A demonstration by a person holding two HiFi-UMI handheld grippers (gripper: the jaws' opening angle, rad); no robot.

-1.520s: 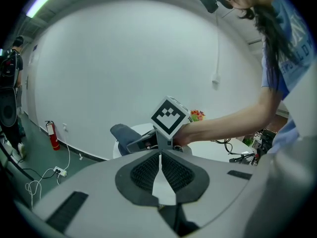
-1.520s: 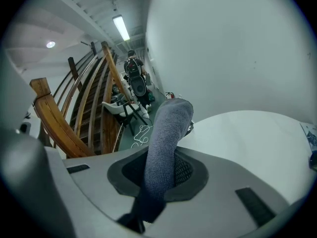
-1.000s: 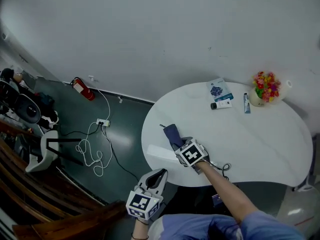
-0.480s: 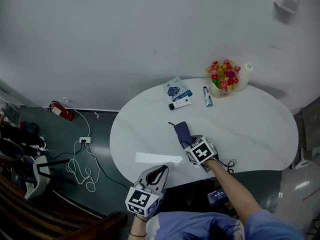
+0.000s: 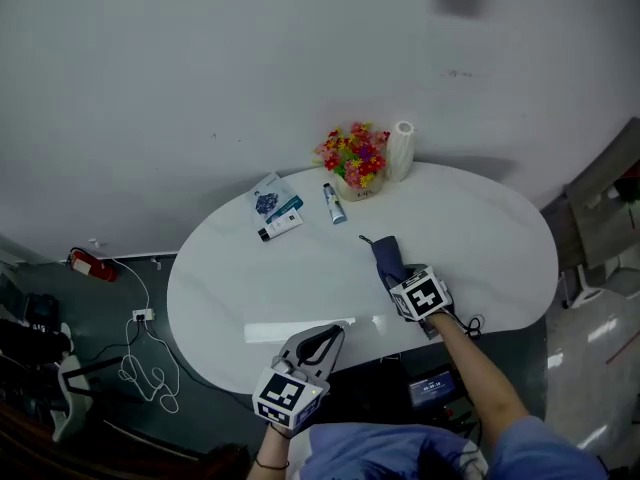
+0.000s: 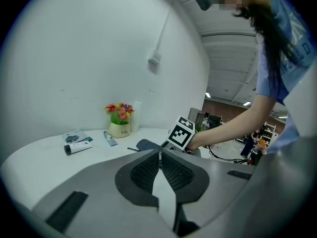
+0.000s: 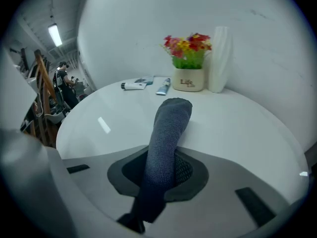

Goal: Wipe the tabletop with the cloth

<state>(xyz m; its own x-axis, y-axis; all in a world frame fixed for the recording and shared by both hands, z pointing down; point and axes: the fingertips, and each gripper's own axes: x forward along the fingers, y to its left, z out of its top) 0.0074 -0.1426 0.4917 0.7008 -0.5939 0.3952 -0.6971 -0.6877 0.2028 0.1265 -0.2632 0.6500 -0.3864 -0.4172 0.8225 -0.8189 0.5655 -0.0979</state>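
Observation:
A dark blue-grey cloth (image 5: 386,257) lies in a long fold on the white oval tabletop (image 5: 480,228), right of its middle. My right gripper (image 5: 404,286) is shut on the cloth's near end; in the right gripper view the cloth (image 7: 166,138) runs out from between the jaws and its far end rests on the tabletop (image 7: 247,128). My left gripper (image 5: 322,341) hovers at the table's near edge, its jaws shut with nothing between them. In the left gripper view the left gripper (image 6: 159,157) points across the tabletop (image 6: 44,152) toward the cloth (image 6: 147,144).
At the table's far side stand a pot of coloured flowers (image 5: 353,158) and a white roll (image 5: 400,150). A tube (image 5: 333,204), a second tube (image 5: 280,226) and a leaflet (image 5: 267,197) lie left of them. A cable (image 5: 150,353) and a fire extinguisher (image 5: 90,265) are on the floor at left.
The head view has swung, so the table sits further left and nearer in frame. My right gripper has carried the cloth rightward across the tabletop. The left gripper stays at the near edge.

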